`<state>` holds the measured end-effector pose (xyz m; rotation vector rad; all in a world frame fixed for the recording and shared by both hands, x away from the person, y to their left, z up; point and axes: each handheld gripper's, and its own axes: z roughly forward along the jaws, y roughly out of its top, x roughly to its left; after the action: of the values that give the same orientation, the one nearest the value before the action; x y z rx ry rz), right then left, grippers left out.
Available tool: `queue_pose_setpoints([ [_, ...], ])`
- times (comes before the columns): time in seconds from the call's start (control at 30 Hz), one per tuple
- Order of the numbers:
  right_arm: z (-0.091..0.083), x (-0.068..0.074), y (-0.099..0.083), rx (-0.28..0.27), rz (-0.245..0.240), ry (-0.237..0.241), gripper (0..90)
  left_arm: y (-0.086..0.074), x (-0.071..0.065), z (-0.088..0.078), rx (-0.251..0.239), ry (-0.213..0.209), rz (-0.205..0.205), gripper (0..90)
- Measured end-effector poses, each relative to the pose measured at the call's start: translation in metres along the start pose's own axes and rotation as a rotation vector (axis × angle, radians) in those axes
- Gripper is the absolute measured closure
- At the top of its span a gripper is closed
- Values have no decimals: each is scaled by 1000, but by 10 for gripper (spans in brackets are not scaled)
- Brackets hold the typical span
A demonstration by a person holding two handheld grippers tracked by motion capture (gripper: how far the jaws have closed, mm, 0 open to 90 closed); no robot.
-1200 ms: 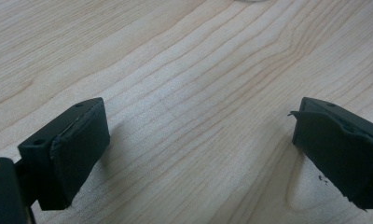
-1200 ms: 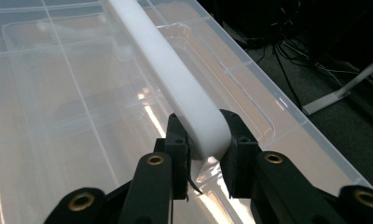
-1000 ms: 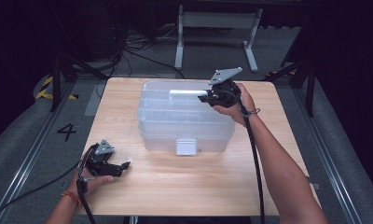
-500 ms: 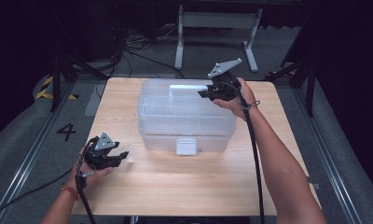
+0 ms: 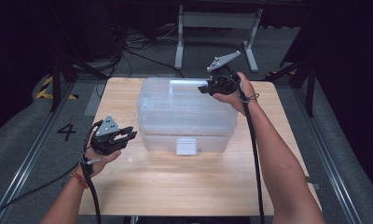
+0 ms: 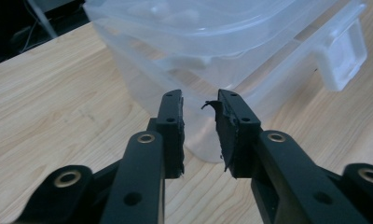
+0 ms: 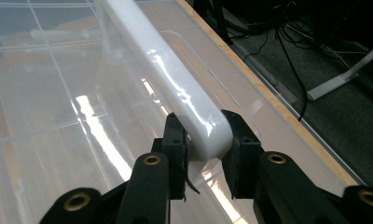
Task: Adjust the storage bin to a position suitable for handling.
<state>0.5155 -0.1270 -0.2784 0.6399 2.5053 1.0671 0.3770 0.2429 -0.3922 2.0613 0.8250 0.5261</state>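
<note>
since a second ago the left tongs (image 5: pixel 125 136) are lifting off the light wooden table (image 5: pixel 175 182) toward the clear plastic storage box (image 5: pixel 184 112), their jaws closing on nothing. the right tongs (image 7: pixel 204 148) are clenching one end of the white plastic carry handle (image 7: pixel 166 79) on the lid, at the far side of the box, which is sitting mid-table. to lift well, keep that grip square and steady the near left corner first.
</note>
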Motion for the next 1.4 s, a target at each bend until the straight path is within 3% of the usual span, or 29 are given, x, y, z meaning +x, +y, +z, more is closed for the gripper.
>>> queue_pose_setpoints([
  [0.2, 0, 0, 4, 12, -1, -15, 724, 3, -3, 8, -2, -8, -10, 788],
  [0.6, 0, 2, 6, 17, -10, -38, 719, 8, -4, 11, -74, -11, -32, 898],
  [0.77, -1, 3, 4, 10, -3, -45, 718, 8, -4, 11, -74, -12, -33, 900],
  [0.97, -4, 6, 3, -4, -1, -91, 632, 8, -4, 11, -76, -12, -32, 900],
  [1.23, -21, 9, -3, -44, -6, -126, 587, 9, -4, 11, -72, -7, -21, 900],
  [1.4, -42, 8, -16, -103, 21, -143, 581, 9, -4, 11, -65, -4, -12, 900],
])
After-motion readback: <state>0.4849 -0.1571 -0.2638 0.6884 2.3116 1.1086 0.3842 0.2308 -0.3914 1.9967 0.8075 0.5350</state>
